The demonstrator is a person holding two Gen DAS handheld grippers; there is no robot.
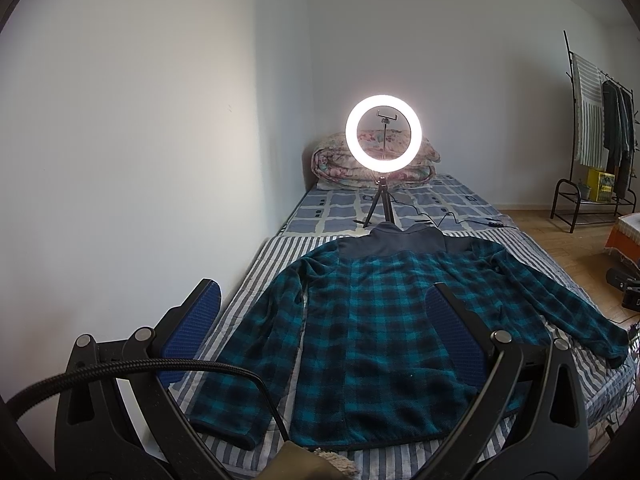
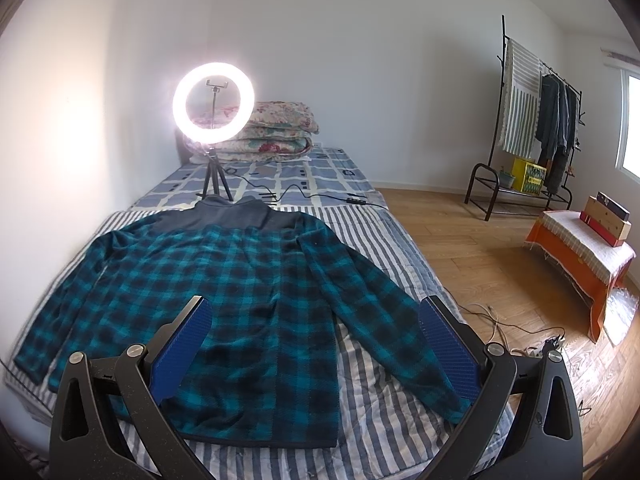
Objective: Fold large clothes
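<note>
In the left wrist view, the left gripper [image 1: 324, 312] is nearest, its jaws spread wide and holding nothing, above the lower part of the jacket [image 1: 384, 320]. The jacket lies flat on the bed [image 1: 256, 276] with sleeves spread out, probably so that folding can begin.

In the right wrist view, the right gripper [image 2: 316, 320] is also wide and empty, over the jacket [image 2: 240, 280] near its right sleeve. The ring light [image 2: 213, 103] stands behind the jacket's collar, probably to light it.

Fuzzy fleece-like plaid jacket [image 2: 240, 300] on striped woven cloth sheet [image 2: 380, 420]; beside sheet, satin wood floor [image 2: 480, 260]; finger pads [image 2: 182, 348] probably ribbed rubber.
</note>
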